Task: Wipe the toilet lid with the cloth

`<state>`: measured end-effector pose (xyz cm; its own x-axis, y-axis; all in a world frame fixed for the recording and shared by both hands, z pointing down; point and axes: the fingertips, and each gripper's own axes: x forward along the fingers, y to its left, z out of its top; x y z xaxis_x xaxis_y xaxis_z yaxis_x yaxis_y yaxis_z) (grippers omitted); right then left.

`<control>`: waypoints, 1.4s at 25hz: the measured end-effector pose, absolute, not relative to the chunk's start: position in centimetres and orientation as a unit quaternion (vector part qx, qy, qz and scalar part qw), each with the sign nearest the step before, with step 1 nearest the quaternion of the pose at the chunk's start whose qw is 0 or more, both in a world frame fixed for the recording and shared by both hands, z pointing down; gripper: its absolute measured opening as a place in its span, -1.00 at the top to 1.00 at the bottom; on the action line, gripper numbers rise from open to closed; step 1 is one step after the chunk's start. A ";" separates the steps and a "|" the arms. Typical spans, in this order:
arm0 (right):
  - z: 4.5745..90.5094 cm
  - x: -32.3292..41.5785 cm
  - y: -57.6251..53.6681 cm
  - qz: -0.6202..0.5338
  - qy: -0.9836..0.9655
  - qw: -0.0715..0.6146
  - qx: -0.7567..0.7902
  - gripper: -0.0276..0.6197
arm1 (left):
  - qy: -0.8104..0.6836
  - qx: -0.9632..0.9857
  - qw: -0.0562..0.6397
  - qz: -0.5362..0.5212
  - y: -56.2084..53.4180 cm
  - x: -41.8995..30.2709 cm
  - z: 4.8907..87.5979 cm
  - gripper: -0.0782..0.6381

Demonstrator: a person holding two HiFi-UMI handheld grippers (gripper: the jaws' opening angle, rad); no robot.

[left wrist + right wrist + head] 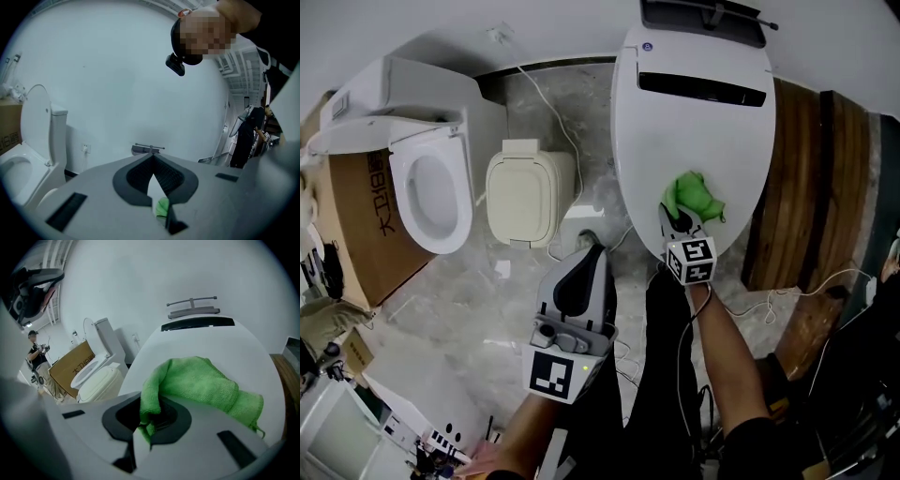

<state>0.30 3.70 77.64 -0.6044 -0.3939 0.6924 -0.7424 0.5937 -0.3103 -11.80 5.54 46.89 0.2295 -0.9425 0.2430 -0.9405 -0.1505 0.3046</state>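
**Toilet lid wipe: cloth at the front of the lid**

Item: cloth point(694, 197), green, bunched into a wad.
Location: on the white toilet lid point(675, 131), near its front rim, right of centre in the head view.
Holder: right tool point(680, 218), jaws pinching one fold of the cloth. The rest spills past the tips onto the lid.
Left tool point(592, 251): jaws pressed together on nothing, held beside the lid's left edge over the floor point(478, 281), taking no part.
Lid: shut and bare except for the cloth, with a black slot and hinge fitting at the far end.
Stage, judged: wiping at or near its start; which parts are done cannot be told.
Handling note, judged: a wad gives little contact, so tilt the right tool low and let the loose part drag flat under light pressure, with fabric rather than jaw tips meeting the plastic. Make overlapping strokes from the front rim toward the hinge, then along the curved edges. A shallow fold may slip out on a pull stroke.
Nearby: second toilet point(431, 187) and cream lidded unit point(525, 192), well apart to the left
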 end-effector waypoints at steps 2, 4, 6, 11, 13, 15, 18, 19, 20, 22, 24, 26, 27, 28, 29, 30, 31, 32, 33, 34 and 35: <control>77.7 -1.4 4.2 0.301 -0.843 0.290 0.339 0.80 | -0.623 0.756 0.202 -0.005 6.4 -13.2 47.0 0.76; 77.8 -2.9 4.6 0.299 -0.842 0.290 0.344 0.80 | -0.625 0.753 0.204 -0.008 7.3 -14.5 47.1 0.76; 77.8 -4.3 5.0 0.296 -0.841 0.293 0.346 0.80 | -0.627 0.752 0.204 -0.009 8.1 -15.8 47.1 0.76; 78.1 -7.5 5.9 0.310 -0.836 0.293 0.344 0.80 | -0.635 0.745 0.203 -0.008 10.0 -18.9 47.4 0.76; 78.7 -9.4 6.9 0.311 -0.836 0.318 0.320 0.80 | -0.637 0.744 0.201 -0.007 10.6 -19.9 47.4 0.76; 79.6 -12.2 8.8 0.300 -0.839 0.366 0.268 0.80 | -0.639 0.742 0.200 -0.005 11.1 -20.8 47.4 0.76; 78.6 -16.2 11.3 0.304 -0.860 0.359 0.200 0.80 | -0.639 0.744 0.197 0.002 11.5 -21.3 47.0 0.76; 77.6 -17.2 11.6 0.309 -0.868 0.338 0.191 0.80 | -0.637 0.746 0.195 0.002 11.5 -21.3 46.7 0.76; 76.3 -17.8 11.8 0.314 -0.876 0.314 0.187 0.80 | -0.635 0.748 0.193 0.003 11.5 -21.2 46.5 0.76; 73.5 -18.5 11.9 0.322 -0.890 0.267 0.184 0.80 | -0.630 0.752 0.192 0.003 11.4 -20.7 46.2 0.76; 70.7 -18.1 12.2 0.335 -0.898 0.222 0.181 0.80 | -0.624 0.757 0.193 0.003 11.2 -19.7 45.6 0.76; 67.9 -16.9 12.6 0.343 -0.904 0.185 0.174 0.80 | -0.615 0.764 0.193 0.001 10.8 -18.1 44.8 0.76; 66.6 -16.1 12.7 0.343 -0.908 0.171 0.170 0.80 | -0.610 0.769 0.191 0.000 10.5 -17.1 44.3 0.76; 65.4 -15.2 12.8 0.340 -0.911 0.160 0.168 0.80 | -0.603 0.775 0.189 0.000 10.3 -16.1 43.9 0.76; 64.3 -14.1 12.9 0.335 -0.914 0.152 0.169 0.80 | -0.596 0.781 0.189 0.000 10.0 -15.0 43.6 0.76; 63.5 -12.8 12.9 0.329 -0.917 0.146 0.173 0.80 | -0.588 0.787 0.188 0.001 9.8 -14.0 43.4 0.76; 62.9 -11.3 12.8 0.323 -0.918 0.140 0.181 0.80 | -0.580 0.792 0.189 0.004 9.6 -12.9 43.3 0.76; 62.4 -9.7 12.6 0.318 -0.918 0.136 0.193 0.80 | -0.573 0.797 0.190 0.007 9.4 -11.8 43.4 0.76; 62.1 -7.9 12.4 0.315 -0.917 0.133 0.207 0.80 | -0.567 0.801 0.191 0.009 9.1 -10.7 43.5 0.76; 61.9 -6.0 12.1 0.313 -0.914 0.131 0.221 0.80 | -0.561 0.805 0.192 0.011 8.8 -9.7 43.6 0.76; 61.8 -4.0 11.9 0.312 -0.911 0.129 0.236 0.80 | -0.557 0.808 0.193 0.012 8.5 -8.7 43.7 0.76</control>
